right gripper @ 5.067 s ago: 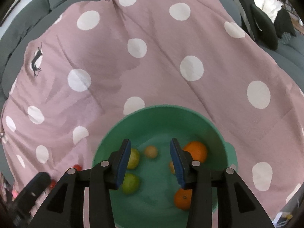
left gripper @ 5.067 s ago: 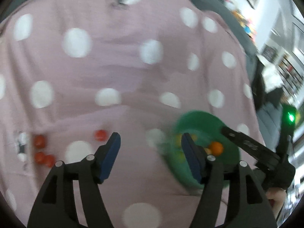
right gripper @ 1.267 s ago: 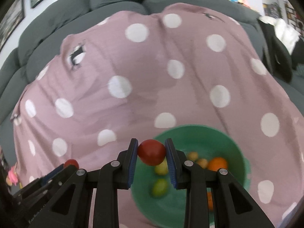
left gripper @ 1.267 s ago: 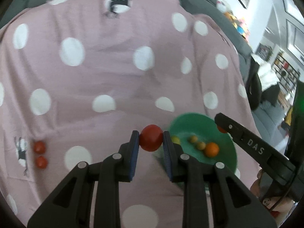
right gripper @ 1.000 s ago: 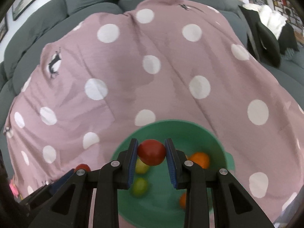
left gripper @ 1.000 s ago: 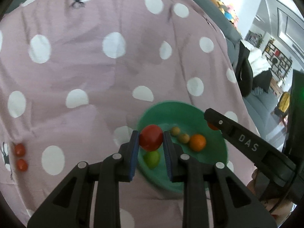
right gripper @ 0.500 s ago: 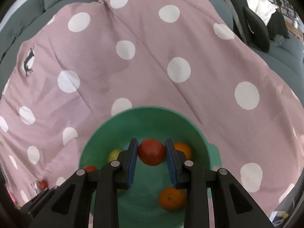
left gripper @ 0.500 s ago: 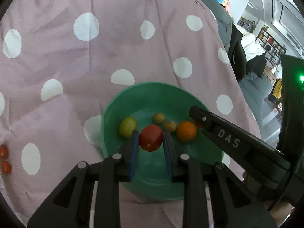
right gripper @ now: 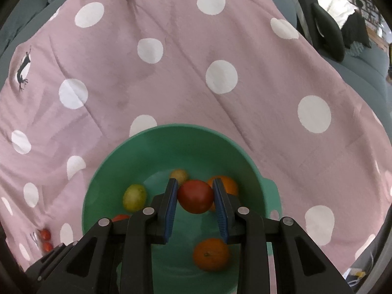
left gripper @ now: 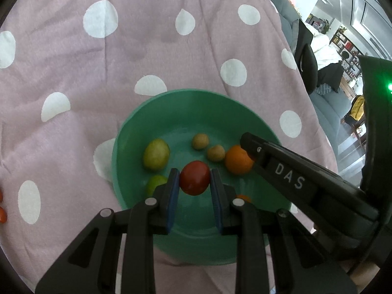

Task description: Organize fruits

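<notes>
A green bowl (left gripper: 171, 95) (right gripper: 171, 129) sits on a pink blanket with white dots. It holds two oranges (right gripper: 211, 253), two yellow-green fruits (left gripper: 156, 154) and two small brown fruits (left gripper: 200, 141). My left gripper (left gripper: 193, 172) is shut on a red tomato (left gripper: 194, 183) just above the bowl's inside. My right gripper (right gripper: 194, 183) is shut on another red tomato (right gripper: 195, 199), also over the bowl. Its finger (left gripper: 281, 171) reaches in from the right in the left wrist view.
Two small red tomatoes (right gripper: 46, 240) lie on the blanket to the left of the bowl. Grey sofa cushions (right gripper: 367, 61) rise behind and to the right of the blanket. A dark chair (left gripper: 306, 63) and shelves stand far right.
Both grippers have come in over the bowl and sunk lower toward its inside, each still holding its tomato. The bowl looks larger and more centred in both views.
</notes>
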